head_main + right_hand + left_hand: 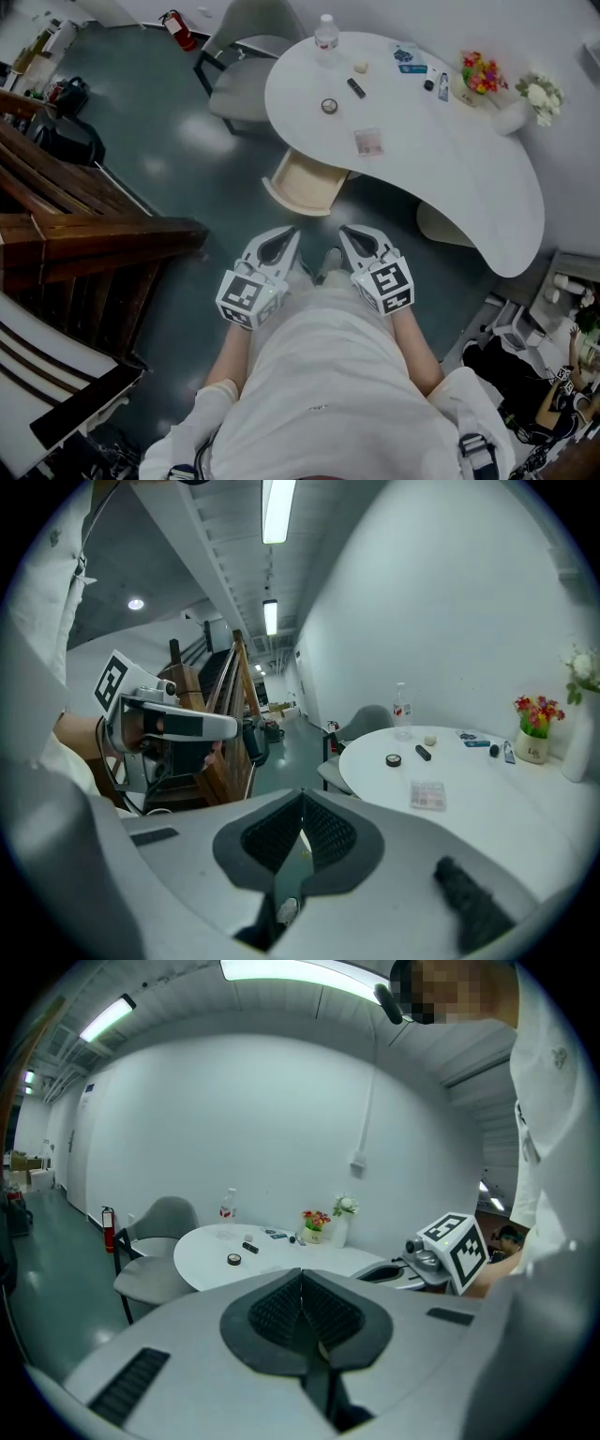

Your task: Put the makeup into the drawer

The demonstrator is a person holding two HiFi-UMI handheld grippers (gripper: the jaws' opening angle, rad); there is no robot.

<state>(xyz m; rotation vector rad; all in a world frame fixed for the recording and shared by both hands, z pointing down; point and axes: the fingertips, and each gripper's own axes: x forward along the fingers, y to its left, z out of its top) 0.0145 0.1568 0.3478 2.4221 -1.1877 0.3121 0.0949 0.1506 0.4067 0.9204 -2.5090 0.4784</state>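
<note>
The makeup lies on a white curved table (450, 159): a round compact (329, 106), a black tube (356, 87), a pink palette (368, 142) and small items near the far edge. A cream drawer (305, 183) stands pulled out under the table's near edge. Both grippers are held close to the person's body, well short of the table. My left gripper (289, 236) is shut and empty, its pads (302, 1283) meeting. My right gripper (349, 234) is also shut on nothing, pads (302, 810) together. The right gripper view shows the palette (428, 795), compact (394, 759) and tube (423, 753).
A water bottle (326, 33), a flower pot (480, 72) and a white vase (525, 101) stand at the table's far side. A grey chair (246, 66) sits to its left. Dark wooden stairs (66, 225) fill the left. A fire extinguisher (178, 28) stands by the wall.
</note>
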